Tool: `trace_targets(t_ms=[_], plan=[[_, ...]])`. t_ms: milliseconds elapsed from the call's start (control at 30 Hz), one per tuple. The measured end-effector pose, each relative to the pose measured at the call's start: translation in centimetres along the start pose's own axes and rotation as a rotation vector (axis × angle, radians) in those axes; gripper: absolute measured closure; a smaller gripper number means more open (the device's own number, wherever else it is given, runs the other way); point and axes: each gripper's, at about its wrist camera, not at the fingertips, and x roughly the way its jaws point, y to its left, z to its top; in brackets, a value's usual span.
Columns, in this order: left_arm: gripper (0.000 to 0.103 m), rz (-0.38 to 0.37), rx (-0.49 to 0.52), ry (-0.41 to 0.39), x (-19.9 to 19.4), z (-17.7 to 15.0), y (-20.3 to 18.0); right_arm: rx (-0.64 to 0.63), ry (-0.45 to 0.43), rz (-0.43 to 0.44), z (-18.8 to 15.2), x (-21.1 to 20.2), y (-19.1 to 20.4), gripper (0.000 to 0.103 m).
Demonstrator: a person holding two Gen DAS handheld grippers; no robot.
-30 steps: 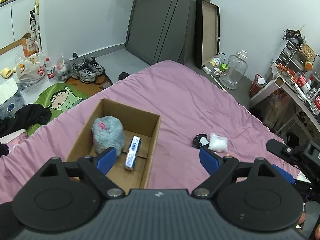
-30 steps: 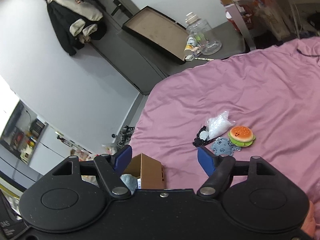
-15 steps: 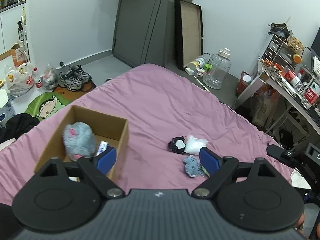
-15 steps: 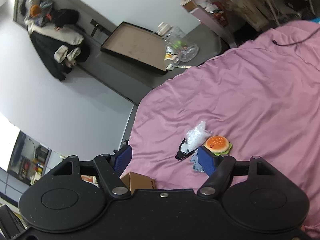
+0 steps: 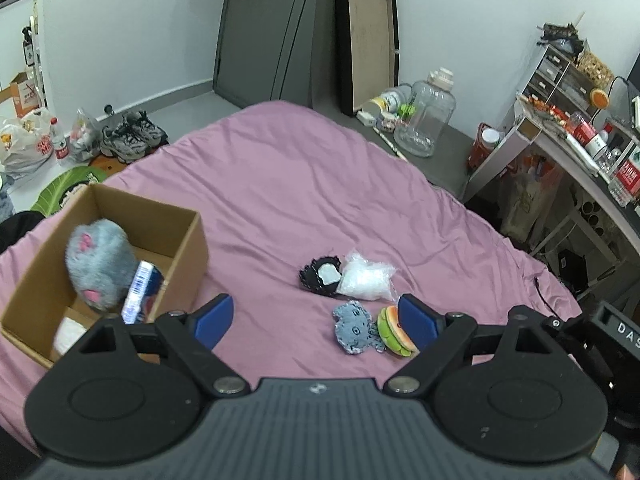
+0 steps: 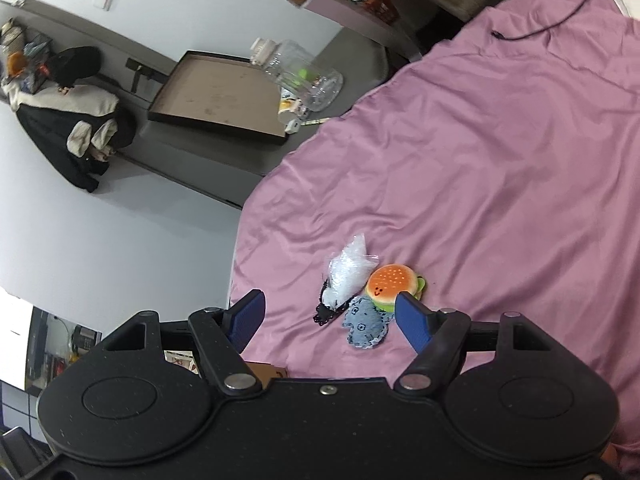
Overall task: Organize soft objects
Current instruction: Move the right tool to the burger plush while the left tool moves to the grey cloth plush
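A cardboard box [image 5: 188, 248] sits on the pink bed at the left, holding a grey plush [image 5: 98, 264] and a blue-white pack [image 5: 140, 296]. A small pile lies mid-bed: a black lace piece [image 5: 318, 276], a white plastic bag [image 5: 364, 280], a blue-grey soft toy [image 5: 354, 326] and a burger plush [image 5: 394, 332]. My left gripper [image 5: 316, 316] is open and empty, above the bed between box and pile. My right gripper [image 6: 328, 316] is open and empty, close over the pile: the burger plush [image 6: 392, 282], the blue-grey toy [image 6: 366, 322], the bag [image 6: 348, 270].
The pink bed [image 5: 280, 184] fills the middle. Beyond its far edge stand a clear jug [image 5: 424, 120], a leaning framed board [image 5: 368, 36] and shoes [image 5: 132, 136] on the floor. A cluttered desk [image 5: 580, 136] stands at the right.
The left gripper swung right, away from above the box, bringing the pile into view. The right gripper tilted and came closer to the pile. Both stayed open.
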Motion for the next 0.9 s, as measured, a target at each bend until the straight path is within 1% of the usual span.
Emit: trace_targets(t_ms=[133,167,367,533,633,733,900], plan=[[0.015,0.001,-0.003,0.029,1.9,-0.3,-0.7,0.022,0.002,-0.009,0.5,0.8,-0.8,0.031],[0.017,0.002,-0.002,0.035,2.4,-0.4,-0.9,0.033,0.004,-0.013,0.6,1.0,-1.0,0.031],[0.017,0.009,-0.006,0.072,5.3,-1.0,-1.6,0.089,0.03,-0.037,1.1,3.0,-2.7,0.033],[0.019,0.007,-0.026,0.106,8.0,-1.5,-1.8,0.116,0.047,-0.041,1.2,4.5,-3.6,0.04],[0.025,0.007,-0.03,0.14,9.7,-1.8,-1.9,0.13,0.067,-0.039,1.1,5.5,-4.1,0.045],[0.027,0.007,-0.029,0.161,11.0,-2.0,-2.1,0.143,0.086,-0.059,1.2,6.5,-4.6,0.046],[0.03,0.005,-0.02,0.187,12.8,-2.0,-2.2,0.15,0.089,-0.091,1.5,7.7,-5.1,0.047]])
